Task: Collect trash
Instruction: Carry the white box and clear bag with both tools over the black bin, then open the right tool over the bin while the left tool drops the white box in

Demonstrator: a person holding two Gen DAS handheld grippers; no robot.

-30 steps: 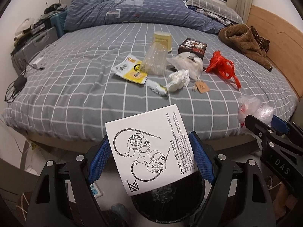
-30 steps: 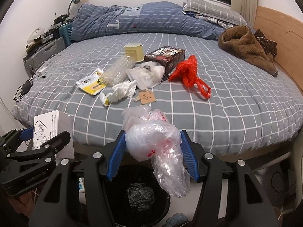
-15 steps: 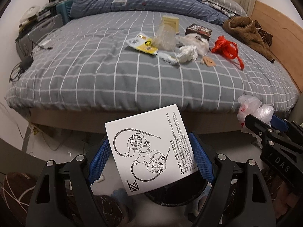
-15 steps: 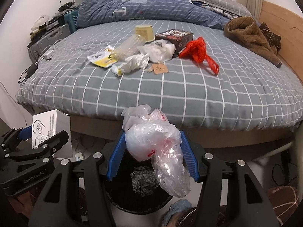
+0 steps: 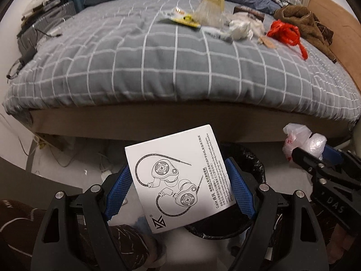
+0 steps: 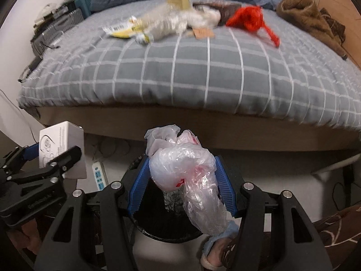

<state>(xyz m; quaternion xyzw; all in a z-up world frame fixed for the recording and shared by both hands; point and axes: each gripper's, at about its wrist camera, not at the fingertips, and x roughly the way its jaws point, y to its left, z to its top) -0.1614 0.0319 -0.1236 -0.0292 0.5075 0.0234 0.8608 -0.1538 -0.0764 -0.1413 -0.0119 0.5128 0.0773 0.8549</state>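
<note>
Left wrist view: the left tongs (image 5: 180, 188) are clamped on a white earphone box (image 5: 178, 176), blue pads pressed to its two sides, the box tilted. Beneath it lies the rim of a round bin with a black liner (image 5: 255, 162), on the floor close to the near edge of the bed (image 5: 158, 67). Open floor runs left of the bin, with loose cables (image 5: 56, 155) under the bed edge. At far right the right tongs (image 5: 315, 155) show side-on, gripping a clear plastic bag (image 5: 300, 140). On the far part of the bed lie a yellow wrapper (image 5: 185, 19), crumpled tissue (image 5: 239, 30), a red plastic bag (image 5: 286, 32) and a brown garment (image 5: 304, 22).

Right wrist view: the right tongs (image 6: 181, 186) grasp the crumpled clear plastic bag (image 6: 185, 169), whose tail hangs down over the black-lined bin (image 6: 162, 223). The left tongs (image 6: 52, 155) with the earphone box (image 6: 61, 144) stand just left, apart from the bag. A white power strip (image 6: 98, 175) lies on the floor between them. A slippered foot (image 6: 216, 246) stands at the bin's near right rim. The bed's near edge (image 6: 180, 103) sits just beyond the bin; the trash on it is blurred.
</note>
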